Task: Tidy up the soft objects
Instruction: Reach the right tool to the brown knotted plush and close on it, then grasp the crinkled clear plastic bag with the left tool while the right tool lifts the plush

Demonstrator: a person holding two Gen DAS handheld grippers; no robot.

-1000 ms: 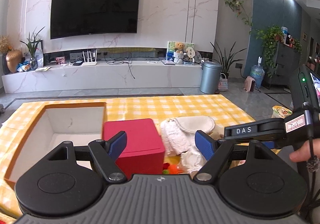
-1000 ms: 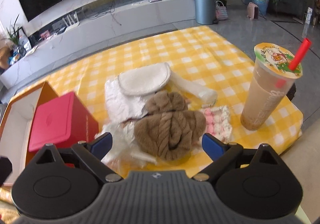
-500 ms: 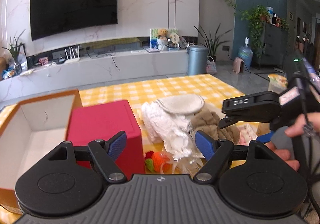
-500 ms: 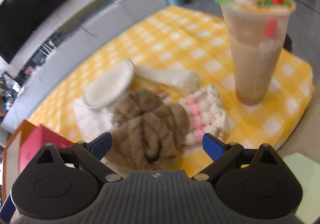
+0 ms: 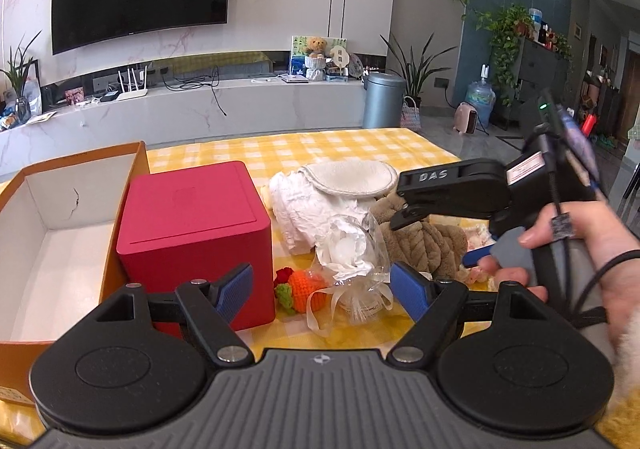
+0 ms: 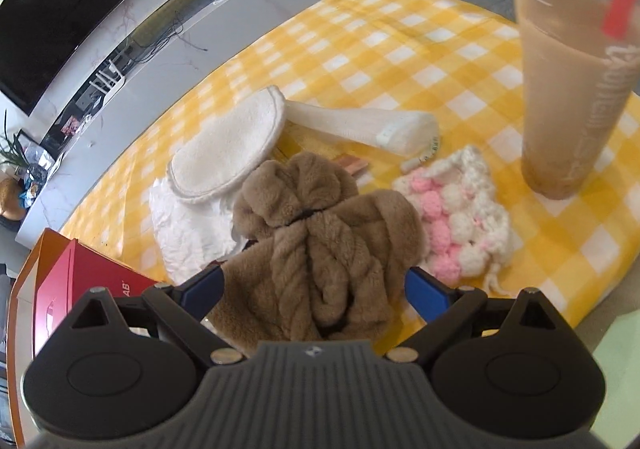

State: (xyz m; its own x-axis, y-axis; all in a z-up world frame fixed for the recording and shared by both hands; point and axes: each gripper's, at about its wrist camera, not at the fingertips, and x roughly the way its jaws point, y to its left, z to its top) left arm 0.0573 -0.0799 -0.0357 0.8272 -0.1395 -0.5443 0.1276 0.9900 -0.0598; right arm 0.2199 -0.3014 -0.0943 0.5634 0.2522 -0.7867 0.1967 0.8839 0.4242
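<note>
A brown plush bundle lies on the yellow checked cloth, and my right gripper stands open with one blue pad on each side of it. A pink and white knit piece touches the bundle's right side. Behind it are a round cream pad, crumpled white fabric and a white roll. My left gripper is open and holds nothing, just above an orange crocheted carrot and a clear bag of white stuffing. In the left wrist view the right gripper is held by a hand.
A red box stands beside an open orange cardboard box at the left. A tall milk-tea cup with a red straw stands near the table's right edge, close to the knit piece. The floor and a TV wall lie beyond.
My right gripper has dropped toward the table until the brown bundle lies between its fingers, and the cup now looms at the right. The left gripper drifted slightly; both stay open.
</note>
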